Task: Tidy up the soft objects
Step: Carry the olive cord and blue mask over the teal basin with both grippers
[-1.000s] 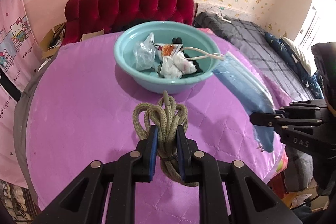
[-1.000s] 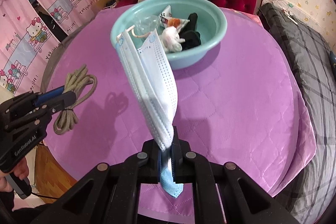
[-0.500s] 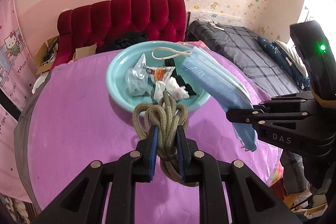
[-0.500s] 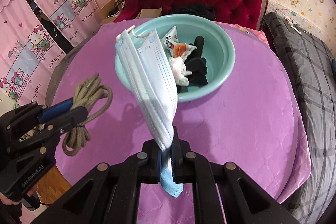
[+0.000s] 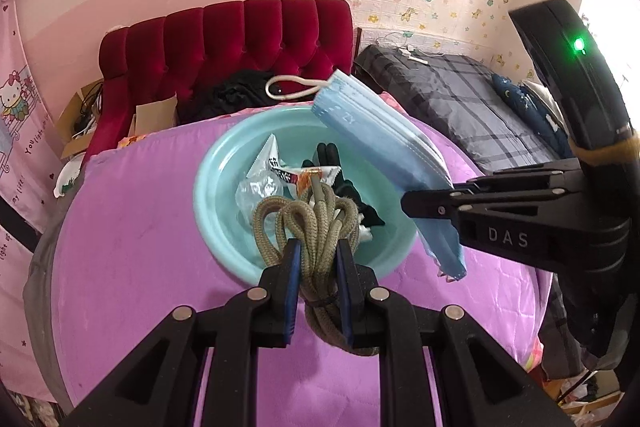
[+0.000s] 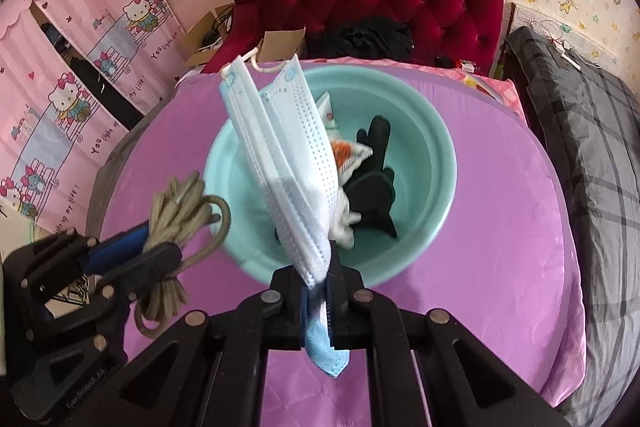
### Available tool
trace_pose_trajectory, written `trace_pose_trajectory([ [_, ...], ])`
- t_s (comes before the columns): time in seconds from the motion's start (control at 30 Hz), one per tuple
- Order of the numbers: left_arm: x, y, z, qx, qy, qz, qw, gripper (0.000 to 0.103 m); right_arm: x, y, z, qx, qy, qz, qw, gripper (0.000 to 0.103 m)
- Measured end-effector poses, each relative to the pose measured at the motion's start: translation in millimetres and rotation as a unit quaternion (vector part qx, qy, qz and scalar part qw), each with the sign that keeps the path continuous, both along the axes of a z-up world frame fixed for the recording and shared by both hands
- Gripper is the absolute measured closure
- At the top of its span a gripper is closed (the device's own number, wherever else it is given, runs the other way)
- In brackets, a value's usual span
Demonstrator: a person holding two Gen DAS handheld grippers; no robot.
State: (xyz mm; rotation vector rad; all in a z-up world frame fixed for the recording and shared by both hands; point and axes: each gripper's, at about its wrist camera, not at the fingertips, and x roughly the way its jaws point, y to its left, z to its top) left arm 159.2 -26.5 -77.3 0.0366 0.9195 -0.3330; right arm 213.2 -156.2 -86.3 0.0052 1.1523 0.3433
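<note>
Left wrist view: left gripper (image 5: 317,269) jaws clenched on the coiled rope (image 5: 308,223), held over the near rim of the teal basin (image 5: 218,195) on the purple surface (image 5: 132,227). Right wrist view: right gripper (image 6: 319,301) jaws clamped a blue face mask (image 6: 286,167), hanging above the basin's near side.

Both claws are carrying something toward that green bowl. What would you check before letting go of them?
1. Left gripper shut on the rope bundle: ok.
2. Right gripper shut on the face mask: ok.
3. Rope over the basin: ok, at its near rim.
4. Mask over the basin: cannot tell; it hangs near the rim.
5. Room left in the basin beside the black glove and wrappers: ok.
</note>
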Motion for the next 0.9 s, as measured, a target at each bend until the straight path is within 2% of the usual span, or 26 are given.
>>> trace_pose_trajectory([
  [0.37,39,-6,-11,0.004,0.011,-0.005,0.9999,0.085,53,4,-7,0.002,0.009,0.000,1.000,0.097],
  [0.9,97,-6,-51,0.012,0.052,0.012,0.9985,0.085,112,7,-49,-0.015,0.055,-0.013,0.998,0.095],
])
